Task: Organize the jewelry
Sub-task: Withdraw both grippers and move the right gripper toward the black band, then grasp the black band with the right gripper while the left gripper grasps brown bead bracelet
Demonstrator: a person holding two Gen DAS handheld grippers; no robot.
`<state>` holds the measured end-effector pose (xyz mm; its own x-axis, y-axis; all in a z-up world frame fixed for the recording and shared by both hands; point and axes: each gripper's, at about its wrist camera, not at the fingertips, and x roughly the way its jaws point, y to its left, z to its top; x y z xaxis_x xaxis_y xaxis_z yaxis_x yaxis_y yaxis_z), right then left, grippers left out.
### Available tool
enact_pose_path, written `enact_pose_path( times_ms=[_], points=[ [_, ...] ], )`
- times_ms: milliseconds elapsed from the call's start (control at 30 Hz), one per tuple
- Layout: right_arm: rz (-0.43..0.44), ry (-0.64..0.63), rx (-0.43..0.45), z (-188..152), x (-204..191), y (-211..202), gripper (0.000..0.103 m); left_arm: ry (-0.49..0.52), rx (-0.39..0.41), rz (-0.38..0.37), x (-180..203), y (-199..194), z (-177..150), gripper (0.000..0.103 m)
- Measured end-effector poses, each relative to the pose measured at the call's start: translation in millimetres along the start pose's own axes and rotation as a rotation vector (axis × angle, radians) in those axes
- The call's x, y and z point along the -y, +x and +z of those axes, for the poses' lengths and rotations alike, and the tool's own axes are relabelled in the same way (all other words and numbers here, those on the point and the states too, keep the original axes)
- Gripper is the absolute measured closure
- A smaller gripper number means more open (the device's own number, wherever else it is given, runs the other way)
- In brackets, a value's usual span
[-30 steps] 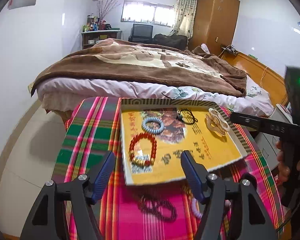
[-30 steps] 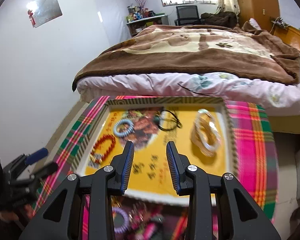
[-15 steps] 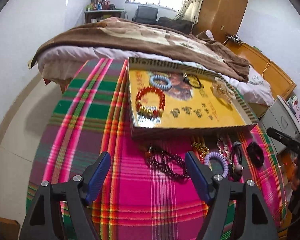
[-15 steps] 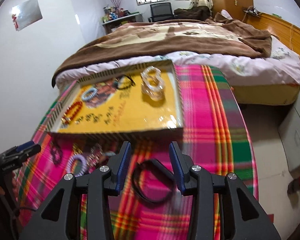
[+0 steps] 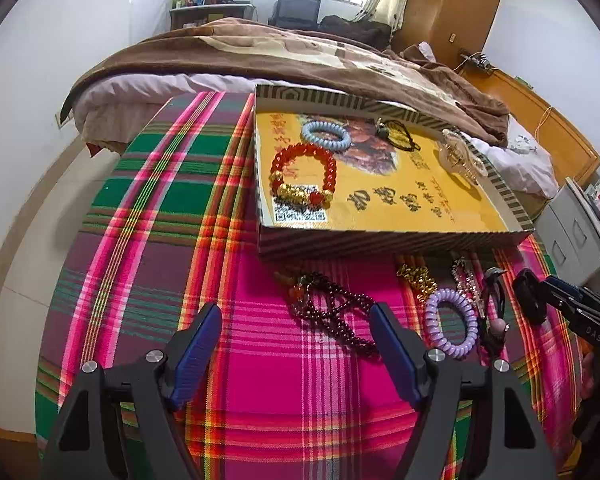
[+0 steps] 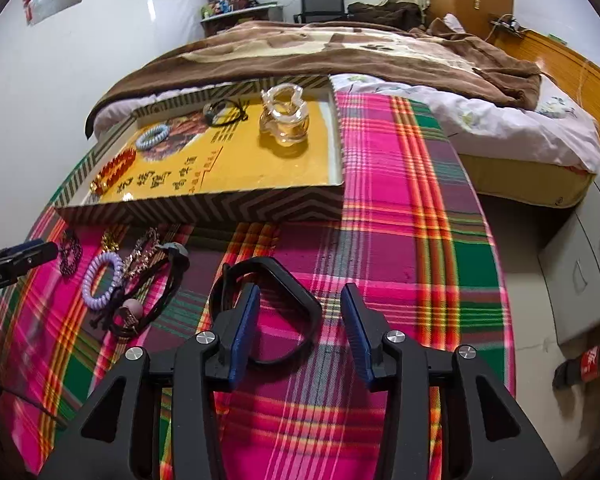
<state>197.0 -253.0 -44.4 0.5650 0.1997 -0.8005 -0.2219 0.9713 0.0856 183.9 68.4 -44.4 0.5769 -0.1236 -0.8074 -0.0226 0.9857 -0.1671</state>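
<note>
A shallow striped box [image 5: 380, 242] with a yellow floor sits on the plaid cloth and holds a red bead bracelet [image 5: 303, 172], a pale blue coil tie [image 5: 325, 135], a black cord [image 5: 396, 133] and a clear clip [image 6: 285, 117]. Loose in front lie dark bead strands [image 5: 332, 312], a gold piece [image 5: 418, 278], a purple coil tie [image 5: 452, 328] and black cords [image 6: 156, 300]. My left gripper [image 5: 296, 354] is open above the cloth, left of the beads. My right gripper [image 6: 300, 328] is open, its left finger over a black band [image 6: 268, 312].
The plaid-covered table [image 6: 400, 208] stands against a bed with a brown blanket [image 6: 340, 52]. Grey drawers [image 6: 580, 272] and a cola bottle [image 6: 584, 362] on the floor are to the right. White wall is to the left.
Both grippers have pulled back from the box and lowered toward the cloth. The right gripper's jaws have opened wider and now straddle the black band.
</note>
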Motion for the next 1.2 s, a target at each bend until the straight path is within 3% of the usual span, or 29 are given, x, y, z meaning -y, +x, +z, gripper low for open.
enact_pose_path(
  times_ms=[367,667,733,833,933,1000,1100,1167,1200],
  points=[
    [-0.031,-0.074,-0.012,3.4,-7.5,15.1,0.056,0.012,-0.019,0.032,3.0,10.1,2.6,0.027],
    [-0.029,-0.067,0.016,1.8,-6.7,16.6,0.056,0.080,-0.009,0.151,17.4,22.8,6.4,0.027],
    [-0.026,-0.069,0.018,1.3,-6.9,16.0,0.057,0.074,-0.009,0.157,17.6,23.6,7.7,0.027],
    [-0.020,-0.073,0.021,0.8,-7.7,14.9,0.067,0.077,-0.005,0.163,18.7,24.2,8.5,0.027],
    [-0.017,-0.077,0.022,0.8,-8.9,15.0,0.070,0.093,0.006,0.154,23.2,23.6,8.0,0.040],
    [-0.018,-0.077,0.022,0.8,-9.2,14.9,0.072,0.119,0.015,0.142,30.1,22.0,7.0,0.062],
    [-0.019,-0.075,0.022,0.7,-9.2,14.8,0.076,0.140,0.017,0.135,37.0,20.8,4.8,0.077],
    [-0.016,-0.069,0.023,0.3,-8.3,14.1,0.079,0.140,0.018,0.125,37.8,19.3,3.8,0.082],
    [-0.014,-0.066,0.023,0.3,-7.9,14.1,0.080,0.139,0.021,0.122,37.7,18.2,3.3,0.091]
  ],
)
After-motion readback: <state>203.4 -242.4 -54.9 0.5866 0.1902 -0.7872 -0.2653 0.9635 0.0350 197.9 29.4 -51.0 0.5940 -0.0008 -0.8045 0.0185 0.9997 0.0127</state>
